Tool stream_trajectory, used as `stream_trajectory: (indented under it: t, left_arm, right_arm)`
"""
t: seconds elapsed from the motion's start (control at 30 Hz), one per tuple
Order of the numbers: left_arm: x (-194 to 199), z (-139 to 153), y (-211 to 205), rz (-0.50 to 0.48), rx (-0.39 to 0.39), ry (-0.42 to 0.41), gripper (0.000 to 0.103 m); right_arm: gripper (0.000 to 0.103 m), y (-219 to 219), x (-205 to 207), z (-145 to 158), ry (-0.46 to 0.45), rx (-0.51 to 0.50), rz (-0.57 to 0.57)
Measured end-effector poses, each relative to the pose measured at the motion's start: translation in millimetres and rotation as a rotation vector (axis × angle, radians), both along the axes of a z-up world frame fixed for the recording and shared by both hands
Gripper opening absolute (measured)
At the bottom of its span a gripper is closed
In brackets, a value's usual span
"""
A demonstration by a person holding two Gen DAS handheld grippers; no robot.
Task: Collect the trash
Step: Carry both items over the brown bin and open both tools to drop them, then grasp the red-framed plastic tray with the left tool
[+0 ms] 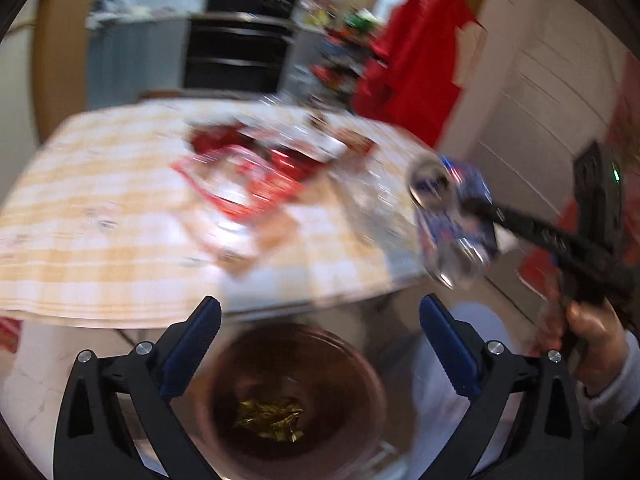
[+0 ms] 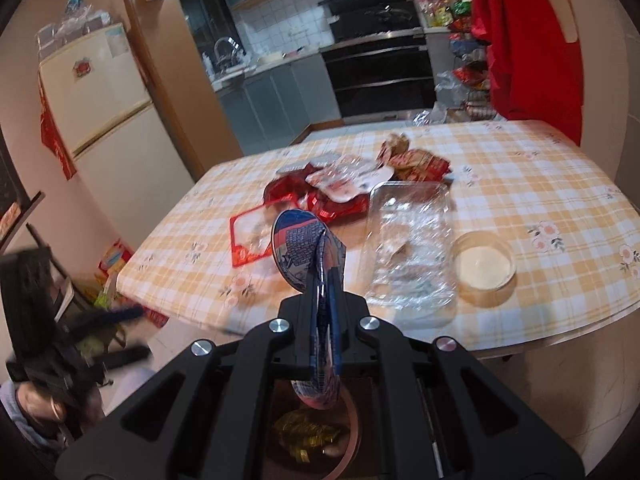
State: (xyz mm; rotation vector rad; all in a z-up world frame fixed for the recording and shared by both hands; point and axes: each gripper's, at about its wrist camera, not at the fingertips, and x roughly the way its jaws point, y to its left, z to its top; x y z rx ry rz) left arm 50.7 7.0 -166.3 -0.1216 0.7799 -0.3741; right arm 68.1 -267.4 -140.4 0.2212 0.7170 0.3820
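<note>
My right gripper [image 2: 325, 280] is shut on a crushed blue and silver can [image 2: 300, 248], held above a brown bin [image 2: 352, 440] that has gold wrappers inside. In the left wrist view the can [image 1: 452, 216] hangs at the right, over the table's edge, with the right gripper [image 1: 476, 210] clamped on it. My left gripper [image 1: 320, 316] is open and empty above the brown bin [image 1: 296, 396]. Red wrappers [image 2: 320, 196], a clear plastic tray [image 2: 412, 248] and a crumpled snack bag [image 2: 416, 160] lie on the checked table [image 2: 540, 184].
A small round tub [image 2: 484, 264] with a pale lid stands right of the clear tray. A fridge [image 2: 104, 120] is at the left, an oven [image 2: 380, 68] at the back. A red cloth [image 2: 528, 40] hangs at the right.
</note>
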Motion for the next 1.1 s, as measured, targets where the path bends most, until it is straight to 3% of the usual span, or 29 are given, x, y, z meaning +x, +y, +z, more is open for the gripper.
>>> stream_trajectory:
  t: [0.13, 0.27, 0.47, 0.67, 0.77, 0.8, 0.87, 0.93, 0.97, 1.1]
  left_arm:
    - [-10.1, 10.6, 34.0, 0.165, 0.087, -0.088, 0.097]
    - [-18.5, 18.0, 66.3, 0.292, 0.095, -0.138, 0.097]
    - [-27.6, 19.0, 103.3, 0.4, 0.075, -0.141, 0.097]
    - [-34.4, 10.2, 117.5, 0.431, 0.063, -0.122, 0.097]
    - [-35.5, 7.7, 120.4, 0.44, 0.061, -0.119, 0.097]
    - [-35.7, 7.4, 120.8, 0.442, 0.06, -0.118, 0.097]
    - [-35.4, 7.2, 120.9, 0.446, 0.062, -0.117, 0.097]
    - [-35.1, 7.7, 119.4, 0.448, 0.065, -0.121, 0.097]
    - [-35.1, 8.3, 118.4, 0.448, 0.067, -0.124, 0.097]
    - [-35.9, 12.3, 113.0, 0.442, 0.087, -0.141, 0.097]
  right_arm:
    - [0.009, 24.5, -2.3, -10.1, 0.041, -0.025, 0.069]
    - [0.009, 54.8, -6.8, -18.2, 0.08, -0.05, 0.155]
    - [0.009, 98.1, -15.0, -33.6, 0.157, -0.077, 0.268]
    - [0.014, 122.2, -17.9, -43.4, 0.208, -0.099, 0.317]
    - [0.04, 119.6, -18.5, -35.6, 0.167, -0.112, 0.284]
    - [0.053, 117.1, -19.6, -31.4, 0.142, -0.114, 0.266]
    - [0.063, 109.6, -20.0, -23.3, 0.095, -0.113, 0.233]
    - [0.092, 101.9, -21.3, -13.3, 0.035, -0.13, 0.176]
    - [0.097, 96.3, -23.7, -6.1, -0.018, -0.147, 0.122]
    - [0.097, 72.6, -30.4, 16.2, -0.177, -0.169, -0.049]
